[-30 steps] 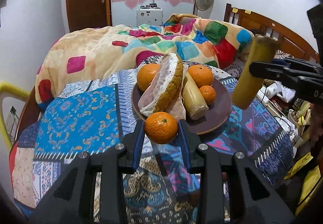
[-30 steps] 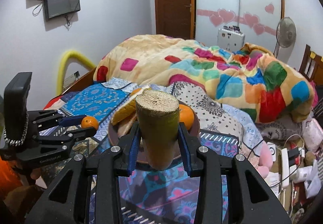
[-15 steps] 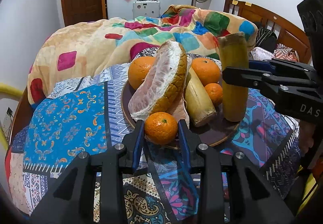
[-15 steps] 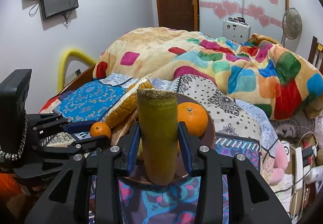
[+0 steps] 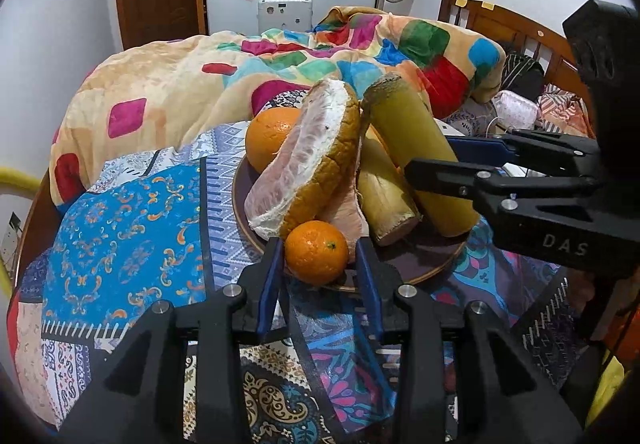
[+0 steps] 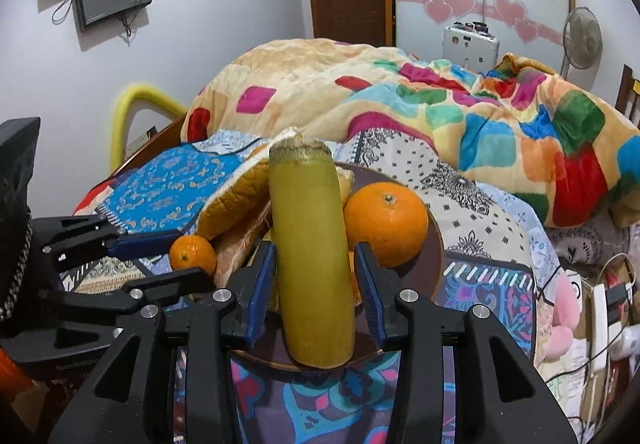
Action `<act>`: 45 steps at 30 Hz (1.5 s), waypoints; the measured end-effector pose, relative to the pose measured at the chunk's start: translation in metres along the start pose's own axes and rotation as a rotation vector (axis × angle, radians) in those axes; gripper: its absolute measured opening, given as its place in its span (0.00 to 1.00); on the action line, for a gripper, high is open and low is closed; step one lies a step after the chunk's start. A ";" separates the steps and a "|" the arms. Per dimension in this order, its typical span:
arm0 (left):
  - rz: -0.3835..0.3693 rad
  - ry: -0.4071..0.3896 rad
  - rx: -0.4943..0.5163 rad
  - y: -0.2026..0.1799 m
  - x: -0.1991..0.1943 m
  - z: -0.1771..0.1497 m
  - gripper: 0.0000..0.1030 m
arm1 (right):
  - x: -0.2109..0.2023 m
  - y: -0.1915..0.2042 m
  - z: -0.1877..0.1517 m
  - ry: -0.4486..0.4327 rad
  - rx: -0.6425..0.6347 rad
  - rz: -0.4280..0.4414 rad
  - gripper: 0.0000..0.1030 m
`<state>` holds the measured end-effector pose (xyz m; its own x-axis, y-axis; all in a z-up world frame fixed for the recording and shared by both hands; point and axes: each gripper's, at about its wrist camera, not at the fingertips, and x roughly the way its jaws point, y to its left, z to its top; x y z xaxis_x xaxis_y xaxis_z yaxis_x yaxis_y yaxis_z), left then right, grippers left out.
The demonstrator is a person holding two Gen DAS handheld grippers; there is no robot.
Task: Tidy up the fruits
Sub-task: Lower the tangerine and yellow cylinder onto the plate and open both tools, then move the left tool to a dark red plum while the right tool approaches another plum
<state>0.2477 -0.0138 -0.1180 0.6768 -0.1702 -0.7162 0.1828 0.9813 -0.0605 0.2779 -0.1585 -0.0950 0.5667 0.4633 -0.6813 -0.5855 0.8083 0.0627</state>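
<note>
Nearly done — left gripper (image 5: 317,267) easing open around small round orange mandarin (image 5: 316,253), right gripper (image 6: 316,276) opening off yellow-green sugarcane length (image 6: 311,256), both set on brown round plate (image 5: 424,268).

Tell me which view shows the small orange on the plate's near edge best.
The left wrist view: the small orange sits centred between the left claw fingers, whole, on the plate. The pads stand slightly off it as the claw opens. The right wrist view shows it smaller, at the side, partly hidden behind the left claw.
</note>
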 end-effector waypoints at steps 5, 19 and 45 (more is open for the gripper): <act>0.011 -0.006 0.002 -0.002 -0.008 -0.003 0.37 | -0.017 0.005 -0.001 -0.019 -0.005 -0.007 0.37; 0.051 -0.103 -0.043 0.003 -0.087 -0.019 0.47 | -0.084 0.044 -0.021 -0.119 -0.048 -0.071 0.46; 0.070 0.005 -0.103 0.024 -0.082 -0.089 0.48 | -0.027 0.068 -0.085 0.057 -0.032 -0.010 0.35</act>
<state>0.1328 0.0315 -0.1226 0.6818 -0.1004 -0.7246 0.0607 0.9949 -0.0808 0.1737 -0.1470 -0.1338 0.5392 0.4329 -0.7224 -0.5985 0.8005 0.0329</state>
